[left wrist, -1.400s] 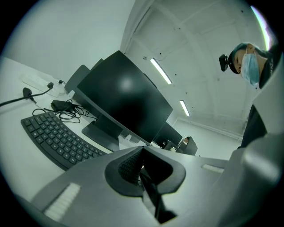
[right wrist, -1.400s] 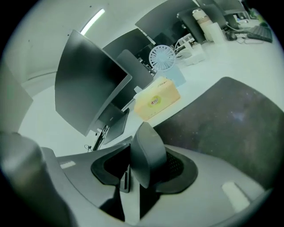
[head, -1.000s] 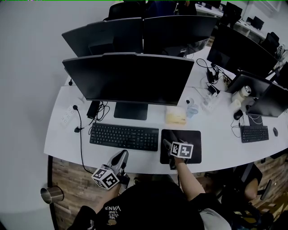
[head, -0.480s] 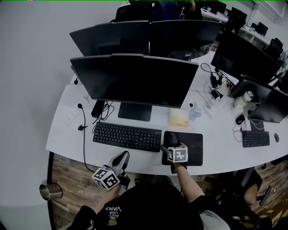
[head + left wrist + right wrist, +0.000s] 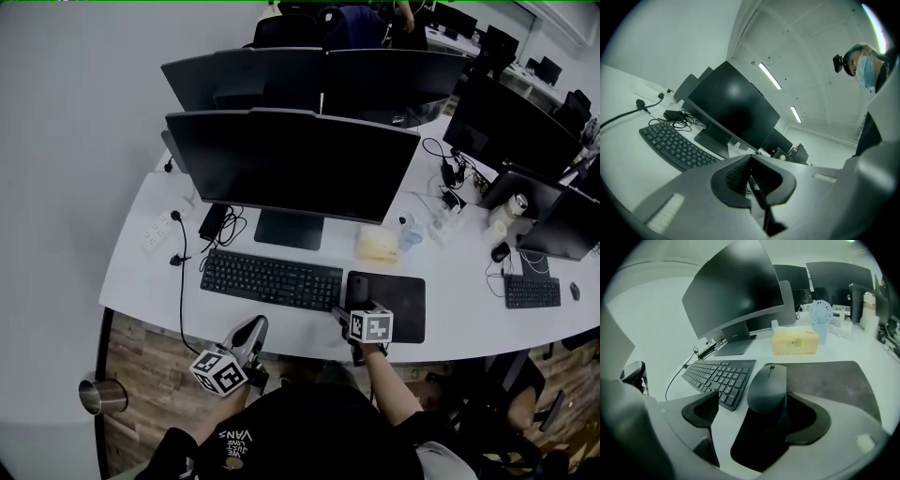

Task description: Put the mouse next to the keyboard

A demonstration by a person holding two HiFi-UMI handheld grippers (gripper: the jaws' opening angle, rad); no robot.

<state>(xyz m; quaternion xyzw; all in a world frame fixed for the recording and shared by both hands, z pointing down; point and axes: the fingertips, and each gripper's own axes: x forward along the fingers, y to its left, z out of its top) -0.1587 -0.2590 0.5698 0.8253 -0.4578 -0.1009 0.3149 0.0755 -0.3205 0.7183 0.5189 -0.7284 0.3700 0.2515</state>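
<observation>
Here, smooth domed mouse (image 5: 767,387) beside flat keyboard (image 5: 719,376)

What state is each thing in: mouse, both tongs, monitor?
Mouse: resting on the left edge of the mat, beside the keyboard.
Right tongs: open, mouse between the jaws.
Left tongs: shut, empty.
Monitor: screen dark.

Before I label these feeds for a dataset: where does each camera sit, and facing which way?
Head view: on the person's head, steeply down onto the desk; both hand-held grippers show.
Left gripper view: on the left hand-held gripper, facing the monitor past shut jaws.
Right gripper view: on the right hand-held gripper, facing the mouse between open jaws.
Shared: all show the keyboard.
</observation>
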